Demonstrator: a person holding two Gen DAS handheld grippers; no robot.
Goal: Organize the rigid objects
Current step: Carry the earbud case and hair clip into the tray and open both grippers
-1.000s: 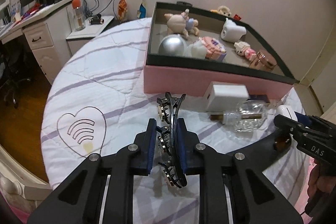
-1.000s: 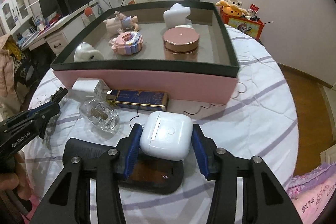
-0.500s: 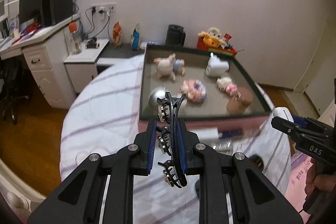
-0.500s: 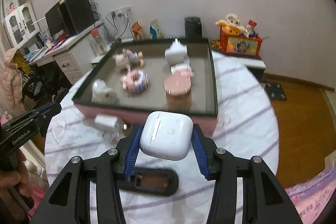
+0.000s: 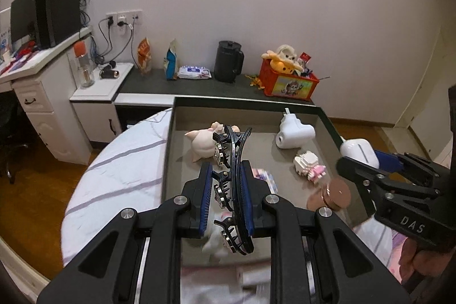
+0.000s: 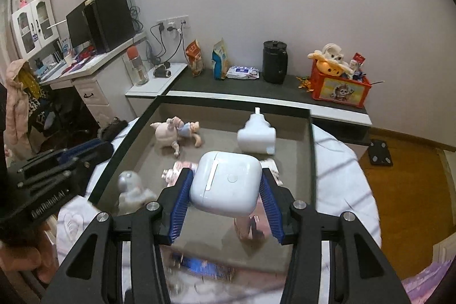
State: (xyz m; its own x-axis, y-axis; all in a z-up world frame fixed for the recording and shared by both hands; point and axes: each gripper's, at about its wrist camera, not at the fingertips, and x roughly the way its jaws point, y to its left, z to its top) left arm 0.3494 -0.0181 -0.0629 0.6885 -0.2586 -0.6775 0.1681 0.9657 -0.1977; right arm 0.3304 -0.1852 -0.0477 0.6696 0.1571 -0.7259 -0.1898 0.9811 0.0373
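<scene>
We hold the left gripper (image 5: 226, 197) clamped on a black hair claw (image 5: 232, 190), its blue pads (image 5: 205, 198) pressing both sides of the claw, which stands on edge between them with its toothed end pointing away from the camera. Our right gripper (image 6: 225, 191) grips a white earbud case (image 6: 225, 184) between its blue pads (image 6: 181, 201), lid seam facing up.

Both grippers hang above the tray (image 6: 311, 150), a shallow dark-rimmed box lying on a white cloth with grey stripes (image 5: 119, 167). Inside the tray we see a pig figure (image 6: 171, 133) near the far left, a white bottle-shaped piece (image 6: 256, 136) near the far right, a white-and-pink block toy (image 5: 309, 164) and a copper-coloured round tin (image 5: 332, 197) toward the right wall, and a silver-white figure (image 6: 131, 190) at the near left. In the left view the earbud case (image 5: 359, 151) shows just past the tray's right wall.

The near edge of both views is blurred; a blue item (image 6: 205, 267) lies there, but we cannot tell what it is.
</scene>
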